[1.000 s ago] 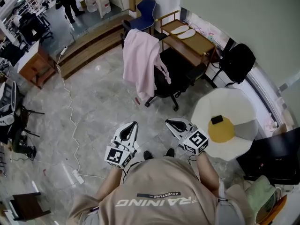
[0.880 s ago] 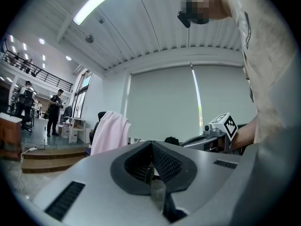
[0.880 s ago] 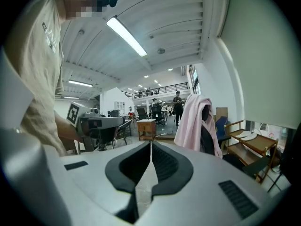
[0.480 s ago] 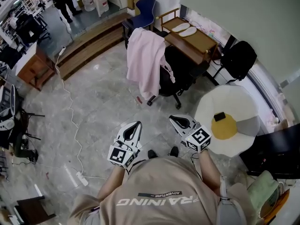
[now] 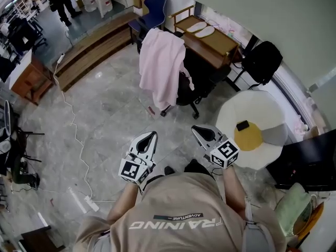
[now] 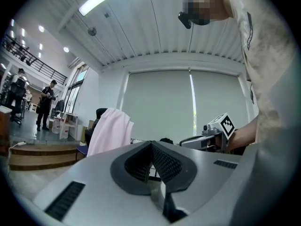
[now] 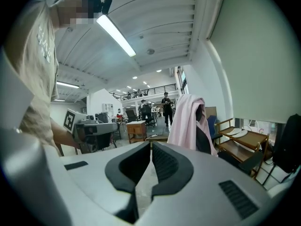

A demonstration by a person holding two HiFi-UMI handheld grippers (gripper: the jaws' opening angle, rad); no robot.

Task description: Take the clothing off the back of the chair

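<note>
Both claws edging nearer chair (image 5: pixel 198 83) since earlier frame; left claw (image 5: pixel 149 137), right claw (image 5: pixel 197 130) pressed together, empty. Pink clothing (image 5: pixel 160 67) draping chair back, well apart. Risk: unopened claws shoving fabric, wheeled chair rolling away.

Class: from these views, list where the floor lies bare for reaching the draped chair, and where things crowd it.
Bare: the marble floor between the white cable and the pink garment. Crowded: right of the chair in the head view, where the wooden desk and round white table close in.
</note>
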